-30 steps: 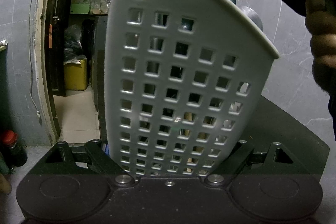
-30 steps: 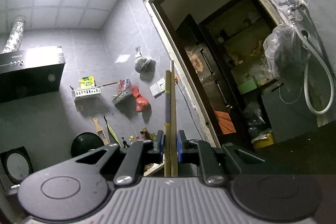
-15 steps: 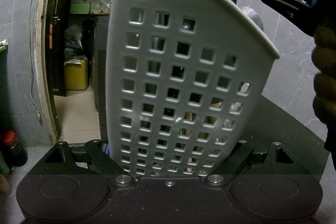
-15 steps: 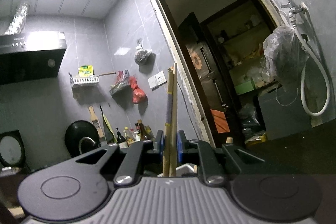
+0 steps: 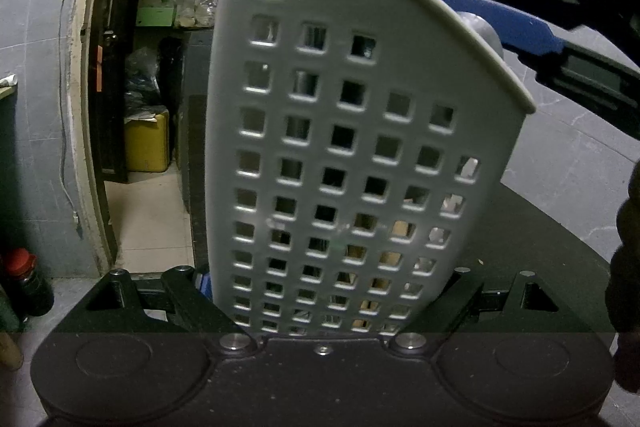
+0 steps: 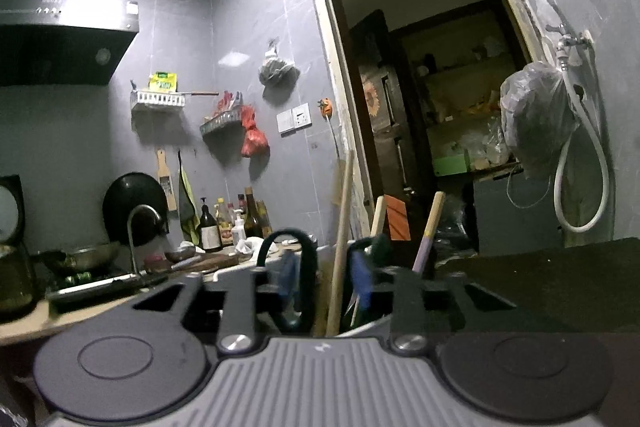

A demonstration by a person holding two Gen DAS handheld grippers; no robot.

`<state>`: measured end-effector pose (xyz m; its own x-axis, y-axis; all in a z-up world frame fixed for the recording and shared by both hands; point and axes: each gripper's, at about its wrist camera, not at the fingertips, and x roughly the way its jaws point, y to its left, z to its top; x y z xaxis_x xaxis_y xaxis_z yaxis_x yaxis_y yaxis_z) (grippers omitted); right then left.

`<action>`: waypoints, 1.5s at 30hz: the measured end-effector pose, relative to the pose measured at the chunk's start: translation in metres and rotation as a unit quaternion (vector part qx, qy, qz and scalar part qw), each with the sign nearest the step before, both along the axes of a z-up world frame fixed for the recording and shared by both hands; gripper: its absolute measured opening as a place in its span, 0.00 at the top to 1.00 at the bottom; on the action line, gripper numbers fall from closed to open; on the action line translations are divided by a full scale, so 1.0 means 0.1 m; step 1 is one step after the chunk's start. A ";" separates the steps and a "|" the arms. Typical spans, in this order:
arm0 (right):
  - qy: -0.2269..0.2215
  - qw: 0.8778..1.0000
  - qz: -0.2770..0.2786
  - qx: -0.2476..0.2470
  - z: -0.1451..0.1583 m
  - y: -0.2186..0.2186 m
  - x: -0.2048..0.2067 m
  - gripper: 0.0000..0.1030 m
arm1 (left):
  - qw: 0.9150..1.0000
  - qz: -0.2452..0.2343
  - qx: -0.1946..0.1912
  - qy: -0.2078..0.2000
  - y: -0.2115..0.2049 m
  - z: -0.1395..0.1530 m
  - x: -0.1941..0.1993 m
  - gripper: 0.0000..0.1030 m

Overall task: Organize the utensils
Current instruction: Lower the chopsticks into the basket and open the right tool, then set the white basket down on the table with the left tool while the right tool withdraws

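Holder: grey perforated caddy [image 5: 360, 163], upright between your left gripper [image 5: 324, 307] fingers; wall fills most of the left view.
Left fingers: spread wide against both sides of the caddy, apparently clamping it; contact points sit low and partly hidden.
Right gripper [image 6: 324, 283]: above the caddy mouth, blue pads [image 6: 362, 283] apart, with nothing pinched between them.
Chopsticks [image 6: 340, 247]: one pale pair stands in the gap between the pads, lower end down inside the caddy, leaning left; you cannot tell from either view whether they touch a pad.
Other contents: wooden handle [image 6: 430, 231], second pale handle [image 6: 378, 215], black loop handle [image 6: 286, 267], all upright in the caddy.
Surface: dark table [image 6: 560, 279] under and to the right of the caddy.
Step, judged: drop looks done; right hand needs to clear upward.
Risk 1: pads snag the chopsticks or the loop handle if you pull sideways, since both stand between or beside the pads.
Risk 2: caddy tips if your left grip loosens while tall handles lean to one side.
Risk 3: chopsticks slide across and wedge against other handles, making the next insert harder.
Remaining: unclear; no loose utensils show in either view.
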<state>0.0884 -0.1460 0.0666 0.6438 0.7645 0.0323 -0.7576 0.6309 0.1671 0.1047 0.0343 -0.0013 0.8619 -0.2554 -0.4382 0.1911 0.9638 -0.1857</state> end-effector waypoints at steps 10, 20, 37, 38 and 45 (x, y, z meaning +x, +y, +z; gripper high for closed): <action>-0.020 0.999 -0.029 0.020 -0.10 -0.06 -0.23 0.41 | 1.000 0.002 0.001 0.000 -0.03 0.00 -0.01 0.13; -0.013 0.997 -0.052 0.055 -0.14 -0.21 -0.34 0.26 | 1.000 0.002 -0.005 -0.002 0.01 0.00 -0.03 0.06; -0.017 0.989 -0.107 0.096 -0.16 -0.61 -0.72 0.00 | 0.999 0.026 0.007 -0.030 -0.07 0.00 -0.27 0.01; -0.014 0.989 -0.112 0.100 -0.17 -0.64 -0.74 0.00 | 0.999 0.028 0.008 -0.030 -0.08 0.00 -0.31 0.01; 0.008 0.987 -0.130 0.095 -0.27 -0.78 -0.92 0.00 | 0.999 0.024 0.028 -0.032 -0.10 0.03 -0.61 0.01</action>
